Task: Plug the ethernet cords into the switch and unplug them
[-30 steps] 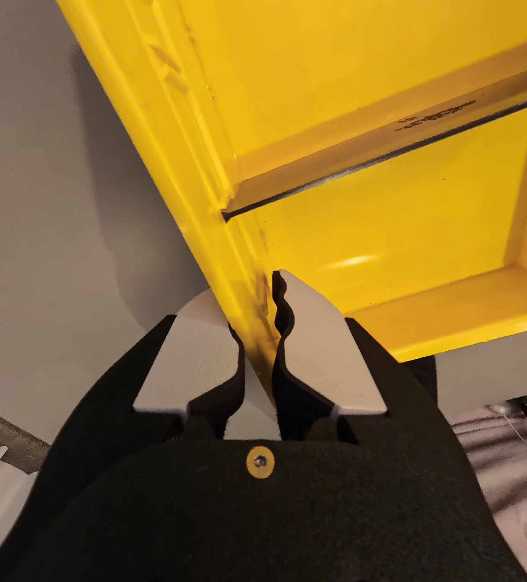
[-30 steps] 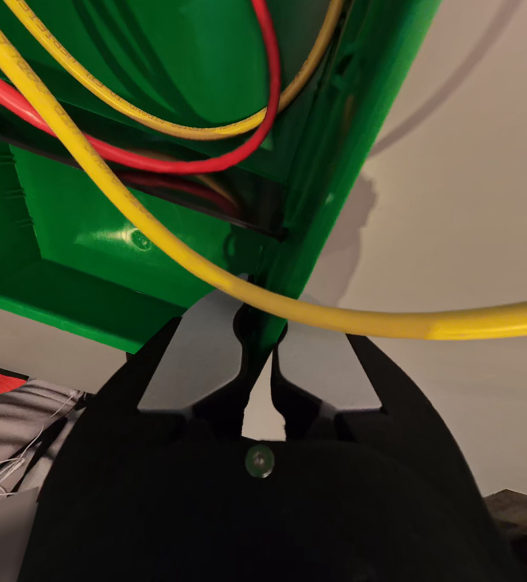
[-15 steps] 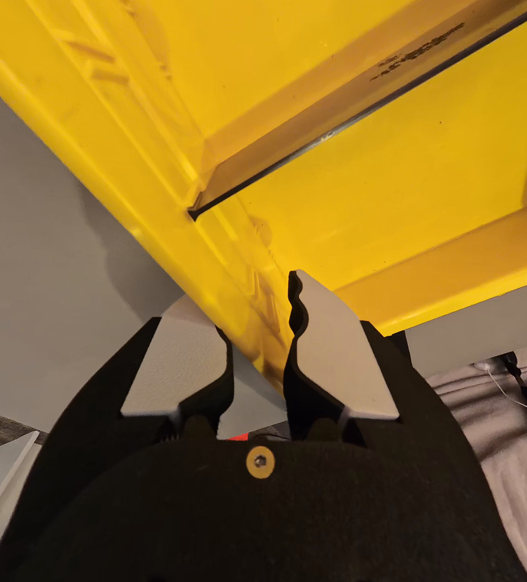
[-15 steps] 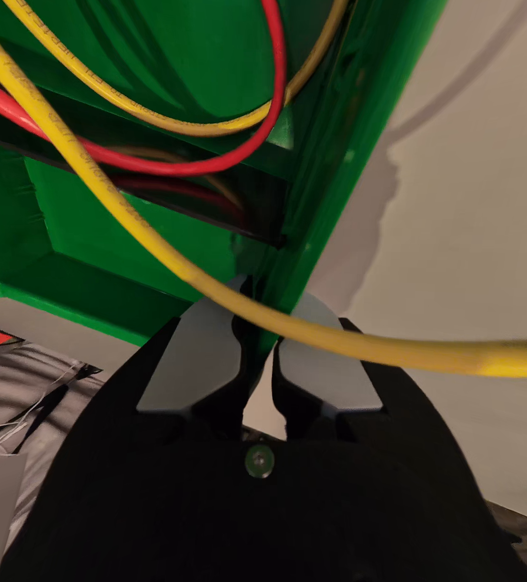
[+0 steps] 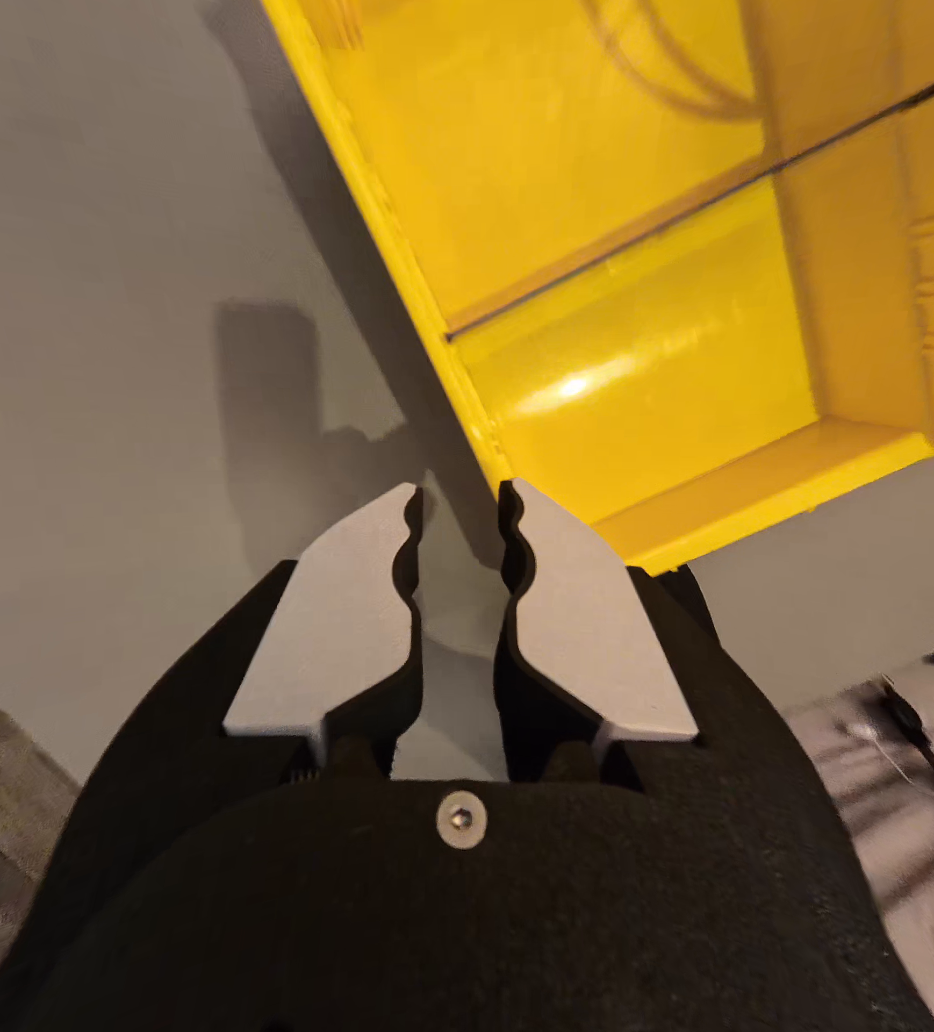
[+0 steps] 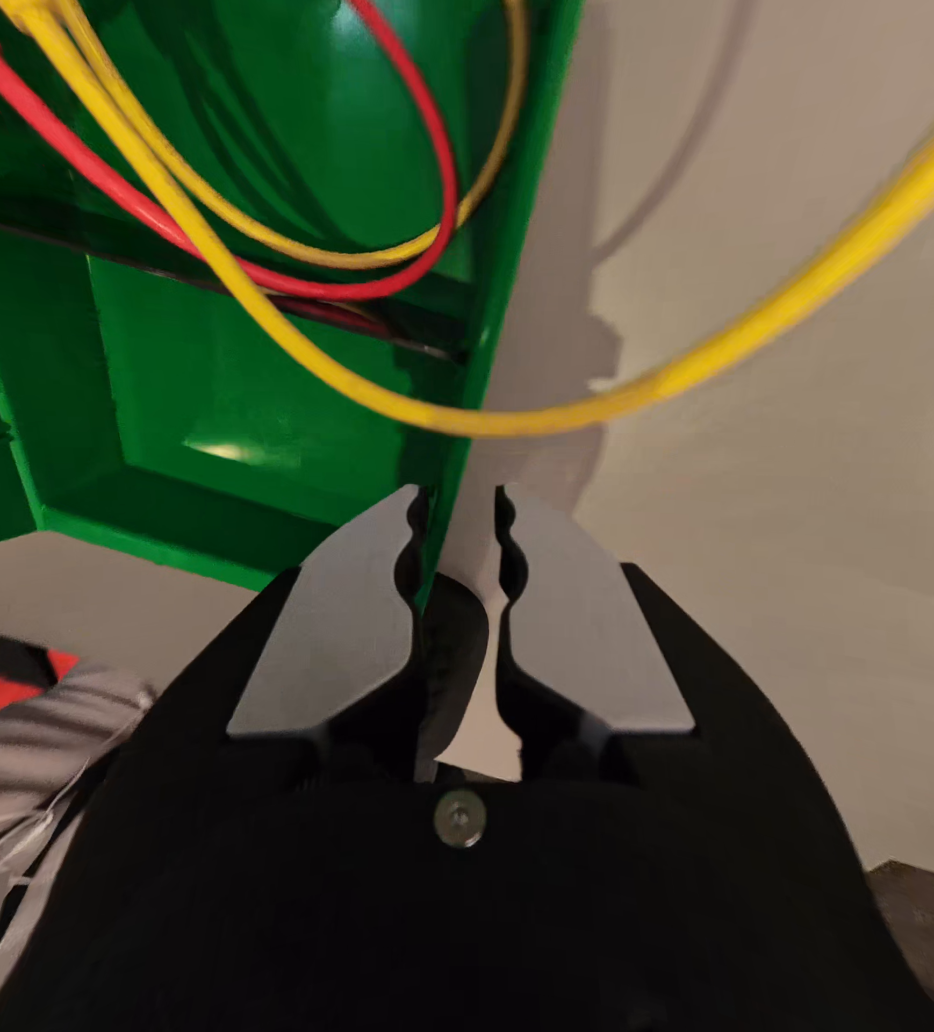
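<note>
1. Beside the yellow bin (image 5: 621, 234), your left tool (image 5: 460, 491) hangs with its jaws parted and nothing between them; the bin's near wall edge lies just past the right fingertip, untouched.
2. Beside the green bin (image 6: 264, 391), your right tool (image 6: 460, 491) is likewise parted. The bin's side wall runs through the gap against the left finger, but the jaws are not clamped on it.
3. The ethernet cords sit in the green bin: a red cord (image 6: 431, 145) and a yellow cord (image 6: 498, 167) loop inside it, and another yellow cord (image 6: 509, 417) spills over the wall toward the surface (image 6: 788, 502).
4. No switch shows in either view, so plugging looks not yet begun.
5. That trailing cord crosses just ahead of your right fingertips, and could snag them.
6. Grey cloth (image 6: 63, 726) lies on the near side of the green bin.
</note>
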A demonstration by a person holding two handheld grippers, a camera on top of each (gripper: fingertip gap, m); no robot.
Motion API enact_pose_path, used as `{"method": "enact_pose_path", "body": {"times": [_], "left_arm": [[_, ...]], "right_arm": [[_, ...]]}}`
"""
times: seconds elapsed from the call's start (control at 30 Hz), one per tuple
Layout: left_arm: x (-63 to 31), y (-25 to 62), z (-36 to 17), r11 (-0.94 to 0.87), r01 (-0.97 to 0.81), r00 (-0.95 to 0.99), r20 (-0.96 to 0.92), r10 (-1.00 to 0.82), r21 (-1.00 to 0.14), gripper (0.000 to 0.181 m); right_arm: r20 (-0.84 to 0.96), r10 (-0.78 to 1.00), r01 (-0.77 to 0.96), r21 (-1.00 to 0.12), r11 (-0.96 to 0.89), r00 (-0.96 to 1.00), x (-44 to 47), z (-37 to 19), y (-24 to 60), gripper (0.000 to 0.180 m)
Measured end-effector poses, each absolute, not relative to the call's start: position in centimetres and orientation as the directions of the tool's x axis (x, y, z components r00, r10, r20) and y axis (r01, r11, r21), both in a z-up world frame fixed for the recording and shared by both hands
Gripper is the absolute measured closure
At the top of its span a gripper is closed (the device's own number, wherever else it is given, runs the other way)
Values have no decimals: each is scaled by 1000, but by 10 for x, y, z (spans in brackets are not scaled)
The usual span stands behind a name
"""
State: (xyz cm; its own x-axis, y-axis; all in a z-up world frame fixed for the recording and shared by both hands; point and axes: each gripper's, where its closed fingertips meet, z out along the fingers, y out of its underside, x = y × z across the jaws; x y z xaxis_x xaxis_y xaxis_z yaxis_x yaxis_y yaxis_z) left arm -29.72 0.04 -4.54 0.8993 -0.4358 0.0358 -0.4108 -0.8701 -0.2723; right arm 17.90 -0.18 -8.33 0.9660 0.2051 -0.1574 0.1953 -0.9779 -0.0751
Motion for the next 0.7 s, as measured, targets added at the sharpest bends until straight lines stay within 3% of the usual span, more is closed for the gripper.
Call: {"method": "enact_pose_path", "body": {"times": [0.1,0.27,0.4,0.47,0.57,0.7], "left_arm": [[-307,19,-4,-794,-366,921,-68,-383,-485,156],[-306,42,58,-585,-286,944,-119,-306,-759,156],[-305,50,86,-447,-298,946,-199,-255,-843,150],[-297,51,97,-382,-308,941,-220,-257,-871,145],[-285,50,111,-316,-311,940,-240,-243,-897,127],[-266,46,127,-213,-335,930,-285,-233,-918,107]], "right_arm": [[-84,217,200,-170,-965,973,169,-56,-8,153],[87,427,433,-291,-853,900,109,-21,-20,153],[76,619,573,-478,-666,782,8,-14,-6,153],[-38,704,569,-558,-603,709,-46,-20,-12,153],[-122,668,490,-587,-645,734,-78,-27,-8,149],[-52,628,503,-548,-668,776,-83,-44,3,145]]}}
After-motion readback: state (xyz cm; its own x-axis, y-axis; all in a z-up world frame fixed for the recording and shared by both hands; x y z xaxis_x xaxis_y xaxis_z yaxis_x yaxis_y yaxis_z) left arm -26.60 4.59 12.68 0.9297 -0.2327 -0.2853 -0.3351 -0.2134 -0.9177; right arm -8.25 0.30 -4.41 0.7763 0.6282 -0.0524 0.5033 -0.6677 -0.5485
